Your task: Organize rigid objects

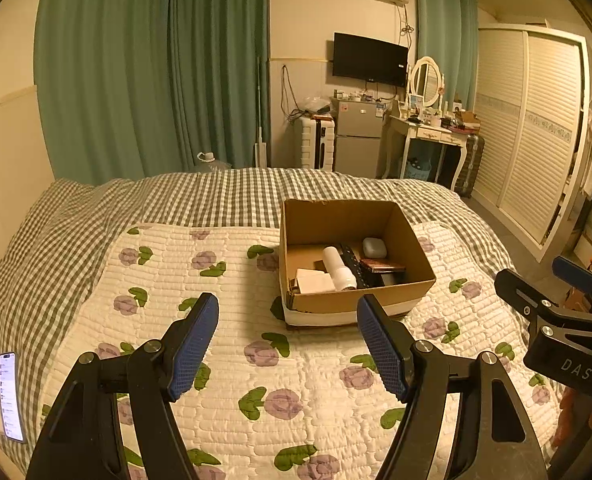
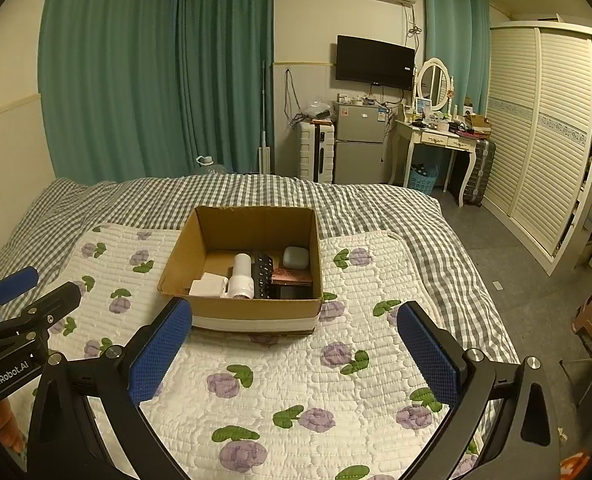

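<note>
A brown cardboard box (image 1: 411, 240) (image 2: 176, 264) stands on the floral quilt (image 1: 224, 360) (image 2: 296, 380) on the bed. Inside it lie a white cylinder (image 1: 337, 268) (image 2: 240, 274), a black remote (image 1: 353, 264) (image 2: 263, 274), a grey earbud case (image 1: 374, 247) (image 2: 296, 257), a small white box (image 1: 313, 280) (image 2: 208, 284) and a reddish flat item (image 1: 381, 266) (image 2: 292, 276). My left gripper (image 1: 290, 344) is open and empty, short of the box. My right gripper (image 2: 296, 350) is open and empty, also short of it.
A lit phone (image 1: 10, 396) lies at the bed's left edge. Green checked bedding (image 1: 224, 196) covers the far half of the bed. Beyond are green curtains, a fridge (image 2: 359, 144), a dressing table (image 2: 435, 136) and a louvred wardrobe (image 2: 543, 140).
</note>
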Demonstrator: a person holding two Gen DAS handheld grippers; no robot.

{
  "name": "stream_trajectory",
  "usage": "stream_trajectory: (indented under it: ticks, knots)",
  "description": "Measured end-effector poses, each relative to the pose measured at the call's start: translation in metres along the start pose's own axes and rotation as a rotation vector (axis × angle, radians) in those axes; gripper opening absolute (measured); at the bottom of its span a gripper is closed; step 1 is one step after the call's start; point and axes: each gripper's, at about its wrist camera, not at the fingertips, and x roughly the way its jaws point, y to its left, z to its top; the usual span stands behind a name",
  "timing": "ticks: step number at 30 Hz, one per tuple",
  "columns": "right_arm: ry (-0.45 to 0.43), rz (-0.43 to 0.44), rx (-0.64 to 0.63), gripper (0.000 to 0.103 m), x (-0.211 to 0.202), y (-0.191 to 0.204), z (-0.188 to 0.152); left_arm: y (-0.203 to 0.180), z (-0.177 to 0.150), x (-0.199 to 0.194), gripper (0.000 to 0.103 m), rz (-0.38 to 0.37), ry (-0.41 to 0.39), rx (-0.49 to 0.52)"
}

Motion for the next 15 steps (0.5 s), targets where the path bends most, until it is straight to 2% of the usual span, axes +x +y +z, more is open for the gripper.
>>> stream_trajectory:
  ticks: [15]
  knots:
    - [0.004,0.000,0.000,0.103,0.0002,0.0016,-0.0011,-0.0010,-0.0020,0.0003,0.075,-0.006,0.004,-0.002]
